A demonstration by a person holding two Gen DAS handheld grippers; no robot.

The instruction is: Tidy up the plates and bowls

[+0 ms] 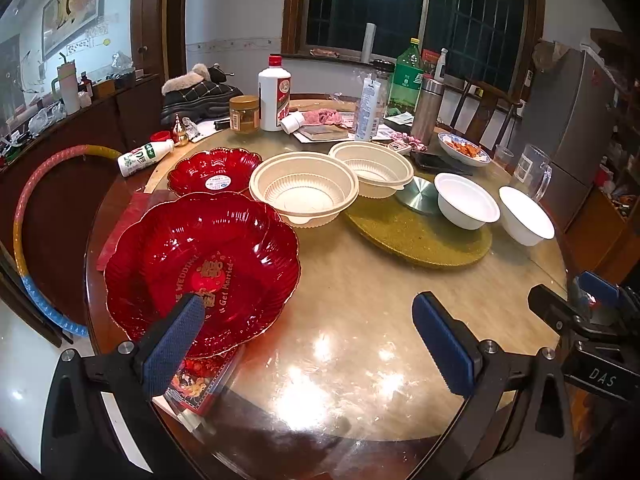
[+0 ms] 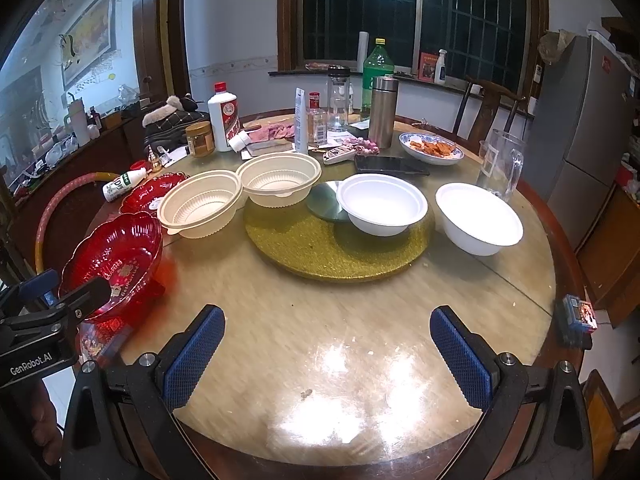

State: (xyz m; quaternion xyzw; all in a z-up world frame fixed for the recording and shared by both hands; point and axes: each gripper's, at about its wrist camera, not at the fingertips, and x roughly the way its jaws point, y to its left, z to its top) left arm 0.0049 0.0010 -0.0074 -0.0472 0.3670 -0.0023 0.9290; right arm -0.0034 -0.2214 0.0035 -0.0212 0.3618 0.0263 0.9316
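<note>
Six dishes wait in three matching pairs, none stacked yet, so the step in hand looks like a first reach. Left to right across the counter [image 2: 280,328]: a near red plate [image 1: 200,268] perched on a flat red packet [image 1: 200,384], a far red plate [image 1: 214,172] just behind it, two cream bowls [image 1: 304,188] touching rim to rim, then two white bowls [image 2: 382,202] — one on the gold mat [image 2: 332,248], the other [image 2: 478,216] on bare counter beside it.

To do it well, I would nest like into like: take a thin rim edge-on rather than squeezing a whole dish, lift clear before travelling, and lower straight down so the rims seat. The near red plate sits raised and tilted on its packet, so it may rock when touched; the cream and white bowls look light and could skate on the glossy top.

Both pairs of fingers stand wide apart and hold nothing. The left gripper [image 1: 316,336] hovers over the near edge — its left finger overlaps the near red plate's front rim in view, though contact cannot be told. The right gripper [image 2: 328,352] hangs over bare counter, with the white bowls well ahead of it and slightly right.
</note>
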